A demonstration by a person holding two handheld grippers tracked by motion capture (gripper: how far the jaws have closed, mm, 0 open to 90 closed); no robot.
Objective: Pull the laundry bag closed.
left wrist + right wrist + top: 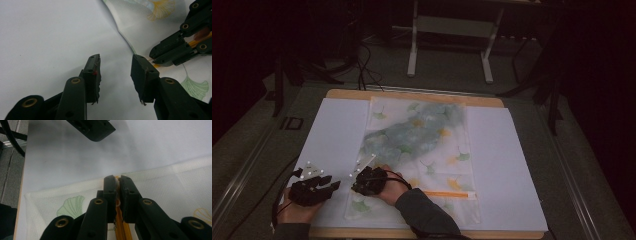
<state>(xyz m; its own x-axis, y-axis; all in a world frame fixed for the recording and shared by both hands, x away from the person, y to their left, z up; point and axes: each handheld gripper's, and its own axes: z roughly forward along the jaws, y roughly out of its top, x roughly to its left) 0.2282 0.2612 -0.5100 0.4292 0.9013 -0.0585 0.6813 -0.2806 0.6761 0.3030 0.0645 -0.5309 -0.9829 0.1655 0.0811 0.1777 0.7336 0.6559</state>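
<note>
Left gripper [115, 75] jaws spread over white sheet [45, 37] | right gripper [117, 181] pinches orange zipper [122, 220] at mesh bag's [175, 185] edge, seen close | high view: bag [422, 145] stretches ahead of both, zipper strip [449, 193] right of right gripper [362, 177]

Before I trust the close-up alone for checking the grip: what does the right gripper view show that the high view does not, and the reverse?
Right gripper view alone: the right gripper has its jaws shut on an orange strip at the mesh bag edge. High view alone: the whole bag, its orange zipper, the wooden board, the frame beyond. Both: bag, white sheet, left gripper.
</note>
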